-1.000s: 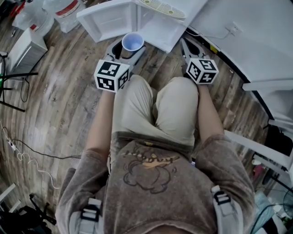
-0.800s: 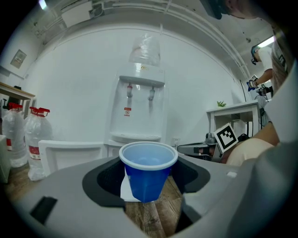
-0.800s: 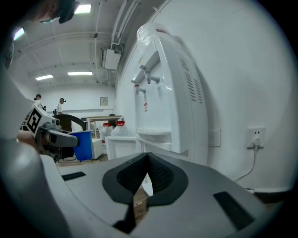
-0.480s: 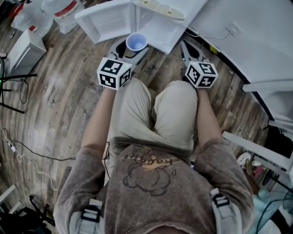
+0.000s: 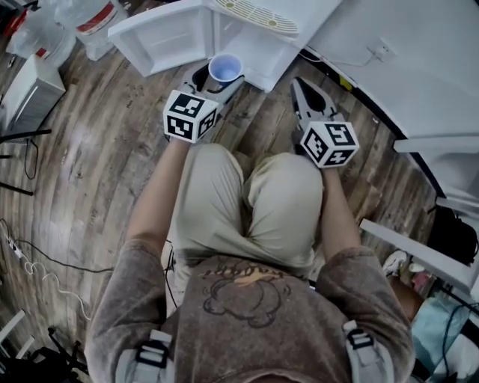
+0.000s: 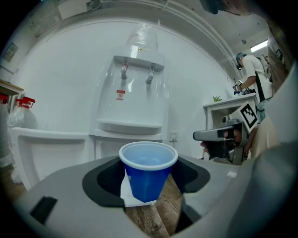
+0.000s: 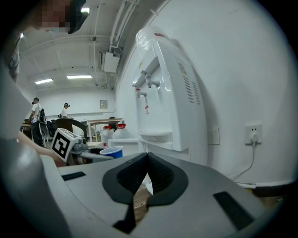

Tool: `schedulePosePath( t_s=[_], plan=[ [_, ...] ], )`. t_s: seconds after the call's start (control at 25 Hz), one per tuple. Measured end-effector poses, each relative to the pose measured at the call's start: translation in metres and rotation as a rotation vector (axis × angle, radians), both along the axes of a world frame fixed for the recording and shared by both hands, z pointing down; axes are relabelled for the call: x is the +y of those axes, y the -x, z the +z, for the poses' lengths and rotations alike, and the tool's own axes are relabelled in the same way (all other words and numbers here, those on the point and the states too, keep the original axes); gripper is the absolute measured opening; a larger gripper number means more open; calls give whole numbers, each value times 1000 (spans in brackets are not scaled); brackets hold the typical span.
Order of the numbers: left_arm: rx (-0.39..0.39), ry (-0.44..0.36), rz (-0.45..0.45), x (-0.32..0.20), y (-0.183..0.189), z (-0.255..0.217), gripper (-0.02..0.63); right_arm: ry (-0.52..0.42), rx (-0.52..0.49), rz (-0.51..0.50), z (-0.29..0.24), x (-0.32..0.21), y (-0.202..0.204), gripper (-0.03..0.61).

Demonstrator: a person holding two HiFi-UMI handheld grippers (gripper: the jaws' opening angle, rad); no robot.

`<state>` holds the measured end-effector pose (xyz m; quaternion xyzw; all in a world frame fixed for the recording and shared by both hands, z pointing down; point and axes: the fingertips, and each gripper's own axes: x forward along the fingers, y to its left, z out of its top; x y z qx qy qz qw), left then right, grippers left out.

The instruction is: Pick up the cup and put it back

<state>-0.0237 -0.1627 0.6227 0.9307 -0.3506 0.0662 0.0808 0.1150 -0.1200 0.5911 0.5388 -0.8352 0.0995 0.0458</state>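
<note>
A blue plastic cup [image 5: 225, 69] with a white inside sits between the jaws of my left gripper [image 5: 217, 76], which is shut on it and holds it upright off the wood floor. In the left gripper view the cup [image 6: 149, 160] stands centred between the jaws of the left gripper [image 6: 148, 180], facing a white water dispenser [image 6: 135, 93]. My right gripper [image 5: 299, 84] hovers to the right over the person's knee, jaws shut and empty. In the right gripper view the right gripper [image 7: 148, 156] has its jaw tips meeting, with the cup [image 7: 111, 151] at the left.
The water dispenser [image 5: 258, 26] stands straight ahead with its white lower door [image 5: 161, 37] swung open at the left. Water jugs [image 5: 90, 15] and a white box [image 5: 30, 82] stand at far left. A wall outlet [image 5: 382, 48] and cable are at right. Cords [image 5: 30, 254] lie on the floor.
My left gripper has carried the cup forward, closer to the dispenser. The right gripper has stayed beside the knee, shifted slightly.
</note>
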Motion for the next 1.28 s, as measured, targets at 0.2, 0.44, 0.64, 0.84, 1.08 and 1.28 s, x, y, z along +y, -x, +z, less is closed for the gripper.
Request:
schedulePosePath(
  t_s=[0.2, 0.44, 0.64, 0.84, 1.08, 1.28],
  plan=[
    [15, 9, 3, -22, -14, 22, 305, 12, -19, 34, -1, 9, -9, 2],
    [22, 13, 0, -46, -35, 54, 304, -24, 18, 64, -9, 19, -22, 2],
    [13, 8, 8, -70, -58, 83, 304, -11, -45, 36, -8, 24, -26, 2],
    [4, 11, -8, -95, -72, 119, 304, 20, -81, 16, -1, 27, -27, 2],
    [-1, 22, -11, -119, -93, 157, 305, 43, -104, -6, 6, 25, -27, 2],
    [-5, 19, -33, -139, -106, 187, 305, 70, -124, -28, 13, 18, -24, 2]
  ],
)
